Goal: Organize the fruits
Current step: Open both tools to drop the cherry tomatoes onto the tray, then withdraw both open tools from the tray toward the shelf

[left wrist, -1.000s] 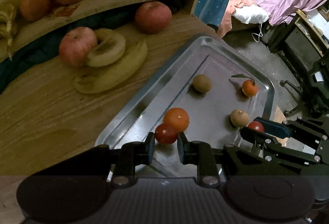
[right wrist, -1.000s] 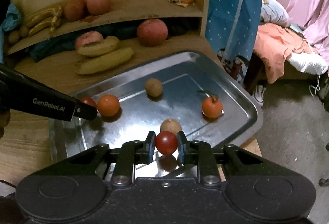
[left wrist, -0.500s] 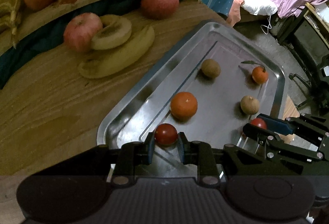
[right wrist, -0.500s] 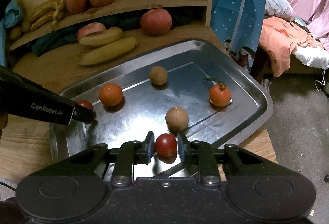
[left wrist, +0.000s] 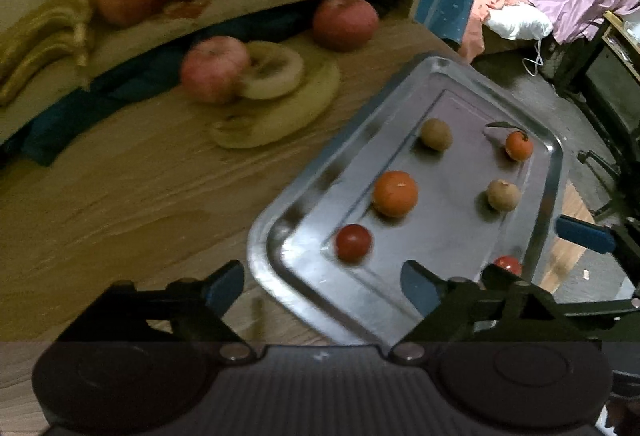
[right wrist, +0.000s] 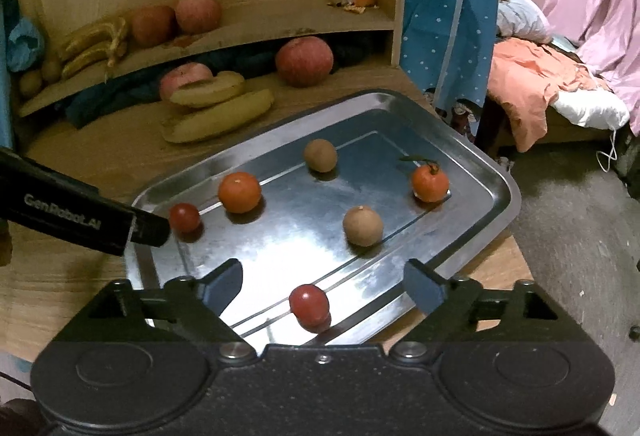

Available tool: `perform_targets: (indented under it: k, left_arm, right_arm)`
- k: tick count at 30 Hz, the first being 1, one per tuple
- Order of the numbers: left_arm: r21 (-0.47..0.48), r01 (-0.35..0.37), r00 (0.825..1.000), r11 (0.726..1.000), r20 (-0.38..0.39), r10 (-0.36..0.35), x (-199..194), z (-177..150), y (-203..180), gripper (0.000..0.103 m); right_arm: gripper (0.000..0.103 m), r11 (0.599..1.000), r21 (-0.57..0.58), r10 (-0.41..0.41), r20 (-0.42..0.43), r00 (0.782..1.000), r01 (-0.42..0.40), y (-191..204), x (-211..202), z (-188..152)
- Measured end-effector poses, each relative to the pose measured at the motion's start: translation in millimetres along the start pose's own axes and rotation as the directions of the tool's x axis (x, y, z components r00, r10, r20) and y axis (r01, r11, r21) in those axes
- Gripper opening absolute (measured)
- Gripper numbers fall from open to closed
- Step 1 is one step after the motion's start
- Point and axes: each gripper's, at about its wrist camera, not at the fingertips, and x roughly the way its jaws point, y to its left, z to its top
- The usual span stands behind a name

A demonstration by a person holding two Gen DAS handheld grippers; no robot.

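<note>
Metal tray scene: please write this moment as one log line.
left gripper: open | right gripper: open | two small red tomatoes: resting on silver metal tray

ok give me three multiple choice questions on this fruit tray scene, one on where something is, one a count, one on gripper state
1. Where is the leafy orange?
A. far right of the metal tray
B. on the shelf
C. beside the bananas

2. How many cherry tomatoes lie on the tray?
A. one
B. two
C. four

3. The right gripper is:
A. shut on a tomato
B. open, holding nothing
C. shut on an orange

Answers: 1 A, it sits near the far right rim. 2 B, one by each gripper. 3 B, its jaws stand apart around a free tomato.
</note>
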Motion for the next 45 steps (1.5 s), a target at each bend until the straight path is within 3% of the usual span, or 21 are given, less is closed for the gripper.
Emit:
perform_targets:
  k: [3, 12, 24, 34, 45]
  left_arm:
    - [-0.005, -0.024, 1.000, 1.000, 0.010, 0.024, -7, -4, 14, 0.101]
    - [0.002, -0.062, 0.998, 0.998, 0.017, 0.062, -23, -23, 71, 0.103]
    - [0.026, -0.036, 0.998, 0.999, 0.054, 0.034, -55, -57, 188, 0.103]
    - [0.037, 0.013, 0.995, 0.999, 0.102, -0.017, -84, -78, 258, 0.103]
    - [0.002, 0.030, 0.994, 1.000, 0.107, -0.030, -87, -78, 288, 0.103]
  right_arm:
    - [0.097, 1.000, 0.023, -0.020, 0.006, 1.000, 0.020, 9, -9, -4]
    - [0.100, 0.987, 0.110, -0.116, 0.000, 0.993, 0.116, 51, -32, -18]
    - [0.102, 0.961, 0.135, -0.249, 0.026, 0.968, 0.243, 168, -63, -31]
    - [0.102, 0.966, 0.078, -0.254, 0.079, 0.964, 0.248, 260, -77, -19]
    - [0.102, 0.969, 0.055, -0.243, 0.089, 0.966, 0.239, 284, -75, -5]
